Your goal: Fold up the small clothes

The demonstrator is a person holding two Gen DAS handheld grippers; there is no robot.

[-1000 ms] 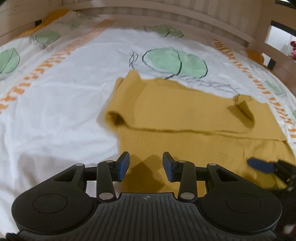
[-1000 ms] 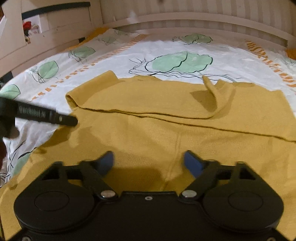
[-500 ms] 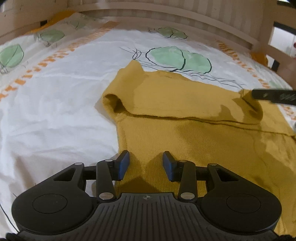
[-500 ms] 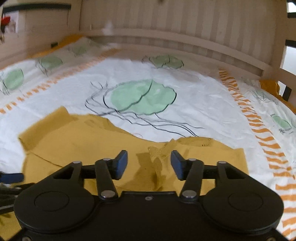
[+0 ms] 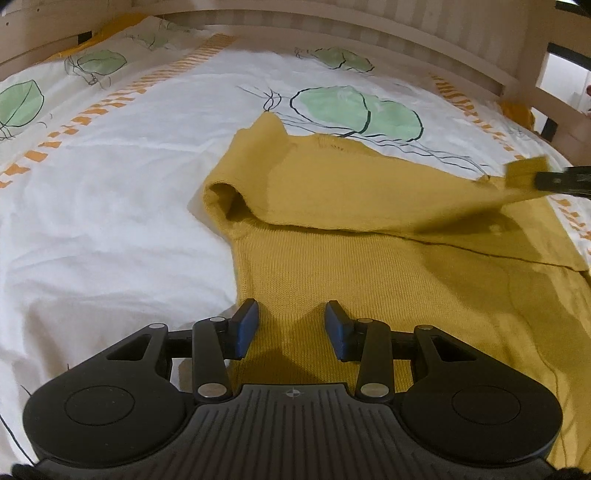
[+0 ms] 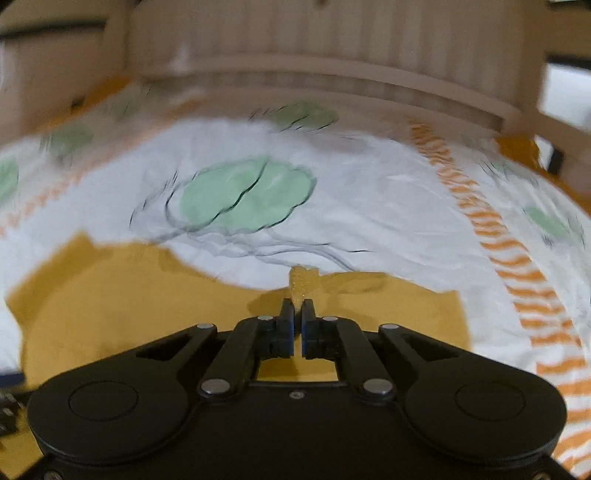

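— What sort of place is shown?
— A home bedroom: a bed sheet (image 5: 110, 177) printed with green leaves and orange stripes is seen, enclosed by a pale wooden bed frame (image 5: 369, 26) with slatted boards.

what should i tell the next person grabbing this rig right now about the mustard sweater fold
Left gripper: jaws open, hovering over the sweater's near left edge, holding nothing.
Right gripper: jaws shut on a pinch of the sweater's far right edge, lifted off the bedsheet.
Done: the far part is already folded over the body.
Left: carry the pinched edge across, lay it flat, then finish the fold.
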